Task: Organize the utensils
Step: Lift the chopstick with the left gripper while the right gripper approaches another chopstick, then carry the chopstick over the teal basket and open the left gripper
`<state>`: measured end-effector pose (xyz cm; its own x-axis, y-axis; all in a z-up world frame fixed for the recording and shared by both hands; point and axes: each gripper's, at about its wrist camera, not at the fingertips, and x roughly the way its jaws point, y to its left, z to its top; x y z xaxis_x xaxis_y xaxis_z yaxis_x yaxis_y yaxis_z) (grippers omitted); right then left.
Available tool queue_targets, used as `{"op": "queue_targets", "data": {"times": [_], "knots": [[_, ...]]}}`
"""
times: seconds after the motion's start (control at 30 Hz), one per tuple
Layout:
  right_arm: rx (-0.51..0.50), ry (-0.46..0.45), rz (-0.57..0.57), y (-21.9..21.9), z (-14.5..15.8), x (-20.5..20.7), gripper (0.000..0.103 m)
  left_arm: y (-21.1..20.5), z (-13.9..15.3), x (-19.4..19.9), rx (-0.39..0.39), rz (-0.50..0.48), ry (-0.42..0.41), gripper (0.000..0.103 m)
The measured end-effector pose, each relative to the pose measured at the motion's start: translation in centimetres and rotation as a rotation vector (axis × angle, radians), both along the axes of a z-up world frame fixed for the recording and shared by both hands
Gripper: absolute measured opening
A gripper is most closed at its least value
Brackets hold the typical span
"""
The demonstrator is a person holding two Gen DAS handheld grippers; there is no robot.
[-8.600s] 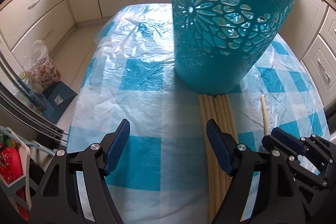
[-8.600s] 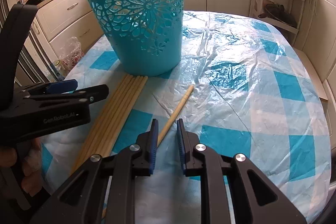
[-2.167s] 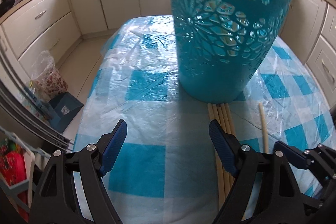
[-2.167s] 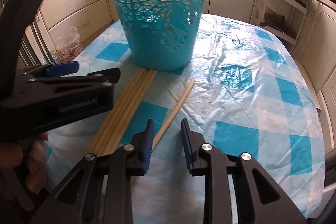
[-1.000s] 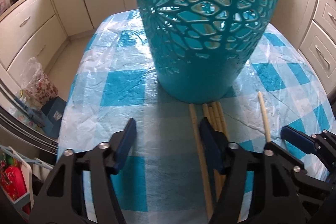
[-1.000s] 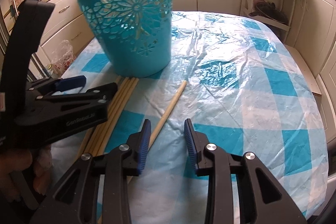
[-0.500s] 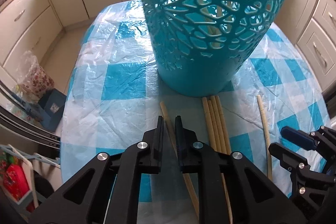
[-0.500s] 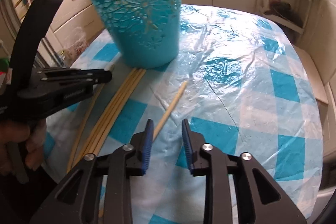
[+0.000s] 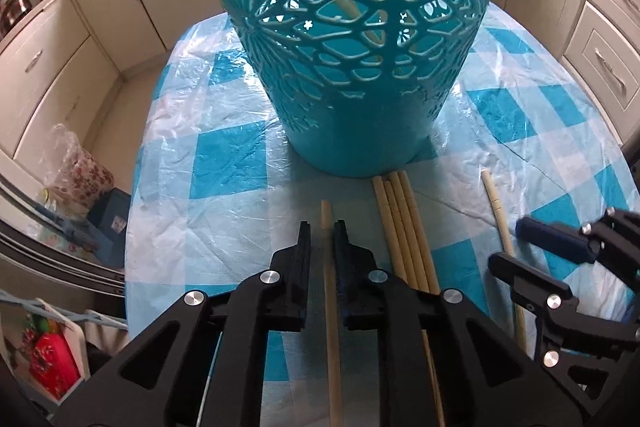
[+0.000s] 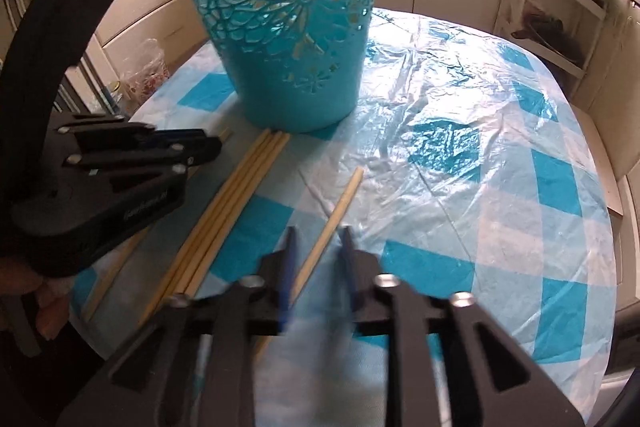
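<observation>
From the left wrist view, the left gripper (image 9: pixel 323 231) is clamping a single wooden chopstick (image 9: pixel 329 267) between its two fingers; the stick is running straight forward along the gripper, its tip poking out just short of the teal basket (image 9: pixel 352 47). The basket is standing upright on the counter (image 9: pixel 224 163), which is wearing a blue-and-white checked plastic cover, and pale sticks are showing through the cut-out flower pattern in its wall. Just right of the held stick, a bundle of chopsticks (image 9: pixel 400 227) is lying side by side on the counter with its far ends touching the basket's foot. Further right a lone chopstick (image 9: pixel 496 215) is lying apart from the bundle — the right gripper (image 9: pixel 532 247) is sitting over its near end.

From the right wrist view, the right gripper (image 10: pixel 318 251) is sitting with its fingers parted on either side of that lone chopstick (image 10: pixel 340 203), not pressing it, though the fingers are blurred. The bundle (image 10: pixel 232 203) is lying to its left, pointing at the basket (image 10: pixel 288 19). At far left the left gripper (image 10: pixel 200 147) is holding its chopstick (image 10: pixel 116 271) — the stick's rear length is trailing back beneath the tool.
</observation>
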<state>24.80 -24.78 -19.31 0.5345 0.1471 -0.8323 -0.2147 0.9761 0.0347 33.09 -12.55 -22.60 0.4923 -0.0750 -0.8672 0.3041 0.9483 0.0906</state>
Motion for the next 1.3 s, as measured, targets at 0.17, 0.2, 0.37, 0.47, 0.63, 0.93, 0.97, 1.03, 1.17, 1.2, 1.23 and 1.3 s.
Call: {"op": "queue_targets", "data": {"times": [0.17,0.2,0.37,0.47,0.63,0.93,0.97,1.03,1.17,1.2,1.23,1.3], "knots": [[-0.004,0.015,0.017,0.3,0.0,0.4,0.012,0.1,-0.1,-0.2,-0.012,-0.006,-0.009,0.005],[-0.002,0.02,0.024,0.4,0.0,0.2,0.012,0.1,0.0,-0.3,-0.015,-0.006,-0.01,0.005],[-0.015,0.019,0.028,0.4,0.0,0.0,0.012,0.2,0.0,-1.2,-0.028,-0.015,-0.019,0.005],[-0.024,0.032,0.062,0.8,0.1,0.0,0.011,0.5,0.1,-1.4,-0.042,-0.023,-0.015,0.005],[-0.05,0.026,0.078,1.1,0.1,-0.4,0.011,1.3,1.2,-1.7,-0.066,-0.018,-0.038,0.005],[-0.037,-0.011,0.045,1.0,-0.4,-1.5,0.011,5.1,7.2,-3.5,-0.267,-0.002,-0.16,0.005],[-0.038,-0.015,0.044,1.0,-0.4,-1.6,0.011,5.5,8.2,-3.8,-0.282,-0.004,-0.177,0.005],[-0.033,-0.016,0.04,1.0,-0.4,-1.7,0.011,6.1,9.8,-4.0,-0.32,-0.01,-0.205,0.005],[-0.033,-0.019,0.04,1.0,-0.3,-1.6,0.011,6.3,13.1,-4.2,-0.39,-0.02,-0.285,0.005],[-0.032,-0.02,0.04,1.0,-0.3,-1.7,0.011,6.2,13.9,-4.2,-0.403,-0.023,-0.309,0.005],[-0.03,-0.021,0.039,1.0,-0.2,-1.8,0.011,6.0,14.5,-4.2,-0.413,-0.024,-0.33,0.005],[-0.026,-0.022,0.039,1.0,-0.2,-1.8,0.013,5.6,16.3,-3.8,-0.448,-0.021,-0.394,0.005]]}}
